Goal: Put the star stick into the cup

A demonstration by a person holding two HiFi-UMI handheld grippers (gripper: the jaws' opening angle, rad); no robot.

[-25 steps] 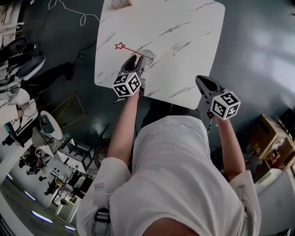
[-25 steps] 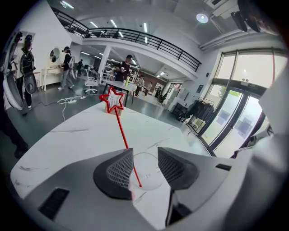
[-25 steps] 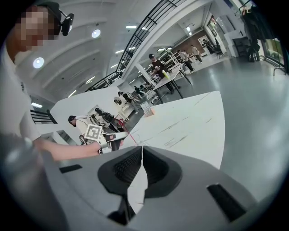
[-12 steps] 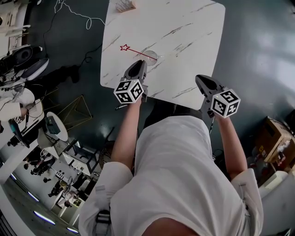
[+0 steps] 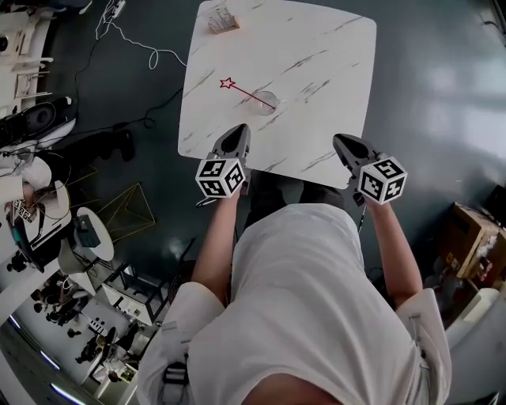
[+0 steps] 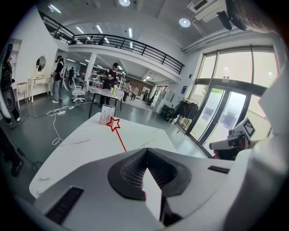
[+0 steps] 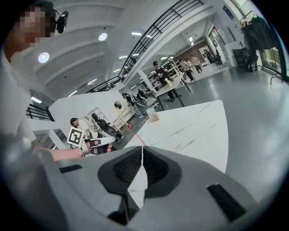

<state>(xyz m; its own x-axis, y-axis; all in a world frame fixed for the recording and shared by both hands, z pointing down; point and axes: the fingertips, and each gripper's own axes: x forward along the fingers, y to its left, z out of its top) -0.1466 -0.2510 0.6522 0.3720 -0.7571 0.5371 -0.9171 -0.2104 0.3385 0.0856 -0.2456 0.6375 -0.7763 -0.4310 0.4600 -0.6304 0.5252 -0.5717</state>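
Observation:
The star stick, thin and red with an outlined star at its tip, stands slanted in the clear cup on the white marble table, its star end leaning out to the left. My left gripper sits just short of the cup, by the table's near edge; its jaws have just been closing and are shut with nothing between them. In the left gripper view the star stick rises beyond the shut left gripper, which hides the cup. My right gripper is shut and empty at the near right edge.
A small printed box stands at the table's far left corner. Cables trail over the dark floor left of the table. Desks and several people fill the hall behind, seen in both gripper views.
My left gripper has let go of the stick, drawn back from the cup toward the near edge and shut its jaws. The stick stays leaning in the cup.

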